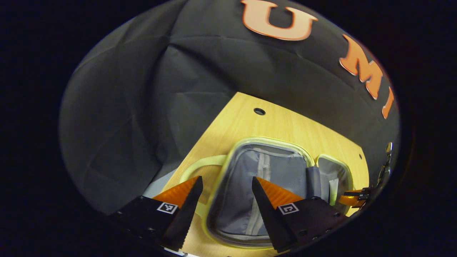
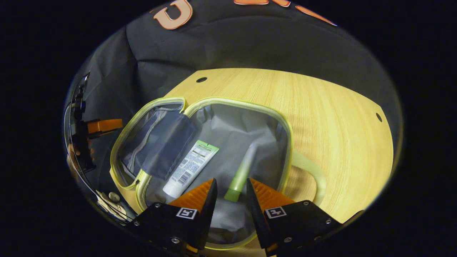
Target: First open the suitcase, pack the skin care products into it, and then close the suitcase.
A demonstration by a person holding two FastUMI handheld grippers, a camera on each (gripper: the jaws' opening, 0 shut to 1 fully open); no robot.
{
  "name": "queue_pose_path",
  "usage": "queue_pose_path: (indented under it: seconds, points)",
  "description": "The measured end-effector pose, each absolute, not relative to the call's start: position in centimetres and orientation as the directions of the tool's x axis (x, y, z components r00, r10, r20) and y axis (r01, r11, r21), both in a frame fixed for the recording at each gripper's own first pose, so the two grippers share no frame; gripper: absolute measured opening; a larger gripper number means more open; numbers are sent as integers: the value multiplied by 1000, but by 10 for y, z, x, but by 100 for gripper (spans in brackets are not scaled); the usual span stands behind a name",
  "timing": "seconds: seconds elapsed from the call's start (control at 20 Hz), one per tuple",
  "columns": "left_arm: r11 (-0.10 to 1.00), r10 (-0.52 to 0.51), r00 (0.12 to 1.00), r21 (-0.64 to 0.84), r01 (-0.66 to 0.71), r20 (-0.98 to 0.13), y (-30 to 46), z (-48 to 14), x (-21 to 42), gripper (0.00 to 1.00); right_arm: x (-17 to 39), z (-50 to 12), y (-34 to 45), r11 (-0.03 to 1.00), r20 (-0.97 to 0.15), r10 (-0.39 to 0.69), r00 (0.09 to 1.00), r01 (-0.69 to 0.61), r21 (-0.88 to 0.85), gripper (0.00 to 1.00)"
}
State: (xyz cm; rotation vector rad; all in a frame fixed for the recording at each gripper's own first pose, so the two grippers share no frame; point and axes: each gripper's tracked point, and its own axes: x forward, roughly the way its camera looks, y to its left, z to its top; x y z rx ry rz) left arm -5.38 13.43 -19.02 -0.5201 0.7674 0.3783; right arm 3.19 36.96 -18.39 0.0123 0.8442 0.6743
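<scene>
The suitcase [image 2: 285,132] lies open on the wooden table, its rim pale yellow-green and its lining grey. In its right half lie a white tube [image 2: 191,167] and a slim green tube [image 2: 242,173]. My right gripper [image 2: 231,181] hovers open just above that half; the green tube's cap end shows in the gap between the fingers, which do not press on it. In the left gripper view, my left gripper [image 1: 226,178] stands open over the suitcase's [image 1: 228,160] other half, whose lining has a zip, with nothing between its fingers.
The suitcase's handle [image 2: 314,175] sticks out over the table [image 2: 321,107], which has bare wood beyond and to the right. A grey flap [image 2: 167,142] lies across the hinge. The other gripper [image 2: 103,125] shows at the left edge. Black cloth surrounds the table.
</scene>
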Motion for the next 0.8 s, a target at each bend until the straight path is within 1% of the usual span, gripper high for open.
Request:
queue_pose_path:
  seconds: [0.05, 0.15, 0.2, 0.3, 0.4, 0.45, 0.55, 0.65, 0.7, 0.75, 0.8]
  points:
    - [782, 132, 663, -334, -527, -736, 148, -192, -59, 88, 37, -177, 366, 802, -674, 549, 495, -540, 256, 57]
    - [718, 120, 673, -404, -566, -730, 160, -202, -66, 89, 44, -161, 356, 813, -643, 542, 541, -530, 240, 64]
    - [686, 99, 686, -450, -572, -721, 157, -209, -69, 89, 48, -153, 352, 819, -626, 540, 562, -524, 236, 69]
    - [635, 19, 704, -536, -557, -710, 156, -221, -74, 89, 51, -142, 344, 831, -603, 531, 596, -507, 230, 73]
    - [566, -21, 725, -606, -559, -688, 161, -228, -74, 89, 52, -133, 335, 841, -589, 518, 621, -497, 216, 76]
    - [535, -24, 734, -629, -565, -679, 166, -230, -75, 89, 52, -128, 331, 845, -580, 511, 634, -494, 204, 76]
    - [502, -10, 718, -625, -598, -696, 182, -245, -80, 89, 52, -120, 323, 854, -565, 496, 659, -490, 178, 78]
    - [466, -56, 712, -649, -601, -700, 180, -255, -85, 89, 50, -110, 317, 856, -549, 490, 677, -491, 160, 80]
    - [436, -92, 726, -683, -586, -681, 174, -257, -81, 89, 49, -105, 314, 858, -542, 488, 685, -491, 151, 81]
    - [409, -108, 735, -703, -581, -670, 174, -256, -77, 84, 48, -102, 313, 858, -535, 486, 691, -492, 145, 81]
    - [387, -134, 740, -723, -573, -659, 165, -265, -73, 70, 48, -98, 310, 860, -528, 485, 697, -490, 143, 82]
